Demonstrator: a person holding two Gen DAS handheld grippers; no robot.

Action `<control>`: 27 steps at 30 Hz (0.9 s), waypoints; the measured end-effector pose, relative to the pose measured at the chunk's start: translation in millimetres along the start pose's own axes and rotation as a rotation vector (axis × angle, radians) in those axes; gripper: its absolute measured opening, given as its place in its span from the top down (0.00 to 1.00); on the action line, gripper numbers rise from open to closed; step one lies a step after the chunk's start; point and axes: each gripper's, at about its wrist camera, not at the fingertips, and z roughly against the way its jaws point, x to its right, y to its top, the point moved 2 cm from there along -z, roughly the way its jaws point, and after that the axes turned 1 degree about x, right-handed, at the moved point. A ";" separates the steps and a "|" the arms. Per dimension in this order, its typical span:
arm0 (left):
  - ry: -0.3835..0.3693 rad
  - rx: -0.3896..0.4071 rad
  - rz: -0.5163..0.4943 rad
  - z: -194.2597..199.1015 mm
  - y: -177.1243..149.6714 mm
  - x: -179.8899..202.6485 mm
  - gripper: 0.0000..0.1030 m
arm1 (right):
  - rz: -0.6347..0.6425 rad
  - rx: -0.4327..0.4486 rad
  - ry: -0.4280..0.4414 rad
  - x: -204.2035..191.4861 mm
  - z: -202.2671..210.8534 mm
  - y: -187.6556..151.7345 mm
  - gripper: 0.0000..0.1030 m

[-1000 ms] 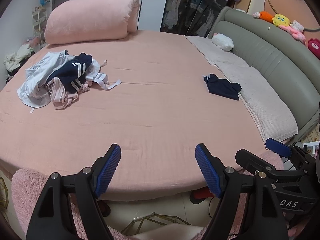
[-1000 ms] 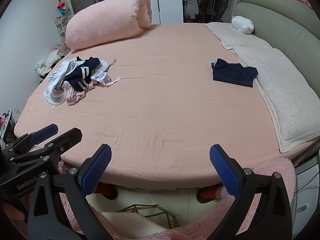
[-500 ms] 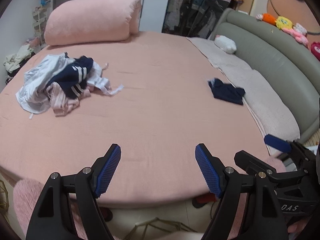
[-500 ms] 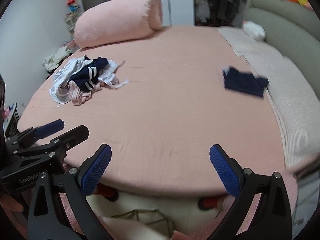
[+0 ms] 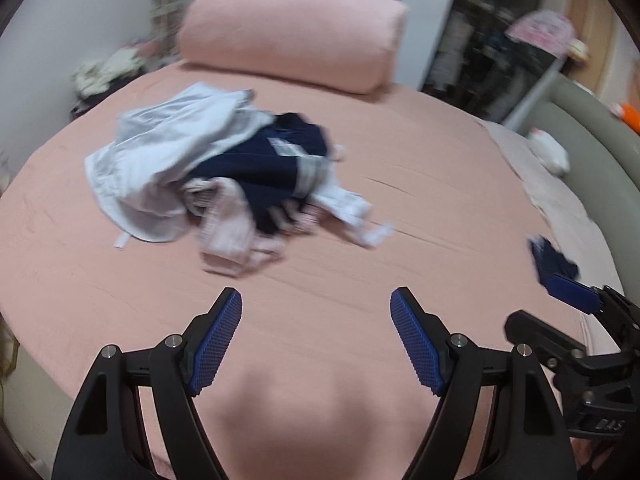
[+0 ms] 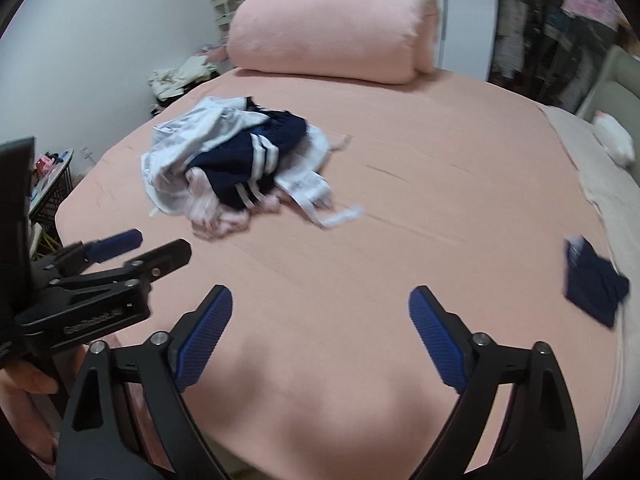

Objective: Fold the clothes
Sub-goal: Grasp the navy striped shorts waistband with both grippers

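Right gripper (image 6: 320,340) hangs over the near edge of the pink bed (image 6: 400,260), jaws wide apart. Clothes pile (image 6: 240,168) sits far left, a folded navy piece (image 6: 594,286) off right, left gripper (image 6: 136,246) beside.

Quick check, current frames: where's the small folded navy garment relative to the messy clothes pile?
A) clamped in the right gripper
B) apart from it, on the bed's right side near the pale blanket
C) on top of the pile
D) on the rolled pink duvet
B: the navy garment lies alone on the bed's right side by the pale blanket, well clear of the clothes pile; both grippers are open.
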 end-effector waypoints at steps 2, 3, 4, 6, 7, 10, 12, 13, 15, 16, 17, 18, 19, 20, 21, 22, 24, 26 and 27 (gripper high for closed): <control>-0.006 -0.009 0.042 -15.6 12.1 -16.4 0.23 | 0.018 -0.001 0.015 -14.9 -26.8 22.5 0.20; -0.020 -0.013 0.063 -25.6 20.4 -24.0 0.23 | 0.018 -0.008 0.020 -18.0 -37.2 30.1 0.25; -0.026 -0.010 0.070 -31.6 25.1 -26.5 0.23 | 0.014 -0.015 0.025 -20.4 -48.4 38.0 0.26; -0.022 0.003 0.055 -48.6 39.4 -29.9 0.23 | 0.001 -0.026 0.032 -24.7 -73.1 55.1 0.31; -0.017 0.006 0.045 -57.7 46.2 -31.3 0.23 | -0.005 -0.029 0.032 -25.0 -82.6 61.3 0.33; -0.015 0.022 0.021 -81.3 62.1 -35.4 0.23 | -0.025 -0.047 0.035 -22.3 -117.9 81.1 0.34; -0.020 0.039 0.006 -96.3 71.7 -38.2 0.24 | -0.039 -0.057 0.032 -18.7 -138.6 91.8 0.34; -0.026 0.043 -0.001 -102.4 74.7 -40.4 0.26 | -0.050 -0.059 0.034 -16.6 -147.1 96.6 0.34; -0.039 0.046 -0.014 -113.8 79.5 -45.3 0.26 | -0.065 -0.066 0.047 -13.8 -161.4 104.8 0.34; -0.046 0.048 -0.020 -119.6 81.9 -47.7 0.27 | -0.068 -0.071 0.053 -13.3 -167.9 108.4 0.34; -0.069 0.046 -0.024 -125.0 83.0 -49.2 0.27 | -0.064 -0.083 0.065 -14.5 -175.5 111.4 0.34; -0.088 0.048 -0.035 -130.0 83.3 -49.2 0.27 | -0.057 -0.101 0.082 -16.7 -184.1 114.1 0.33; -0.088 0.055 -0.061 -133.5 82.7 -46.6 0.27 | -0.049 -0.119 0.099 -18.9 -192.7 116.8 0.33; -0.083 0.062 -0.091 -136.6 81.9 -43.4 0.27 | -0.033 -0.150 0.116 -23.9 -203.3 117.8 0.33; -0.053 0.069 -0.130 -140.6 80.6 -38.8 0.29 | -0.014 -0.177 0.126 -30.0 -212.7 117.1 0.33; -0.028 0.070 -0.154 -143.8 79.2 -35.9 0.36 | 0.002 -0.194 0.130 -35.0 -219.8 116.0 0.35; -0.002 0.066 -0.170 -149.6 77.3 -33.6 0.48 | 0.019 -0.208 0.137 -42.2 -229.2 114.4 0.43; -0.007 0.070 -0.151 -151.0 78.2 -36.1 0.59 | 0.001 -0.223 0.181 -46.7 -237.4 112.9 0.60; -0.006 0.074 -0.147 -150.2 79.3 -37.1 0.63 | -0.019 -0.226 0.210 -48.1 -239.2 112.5 0.73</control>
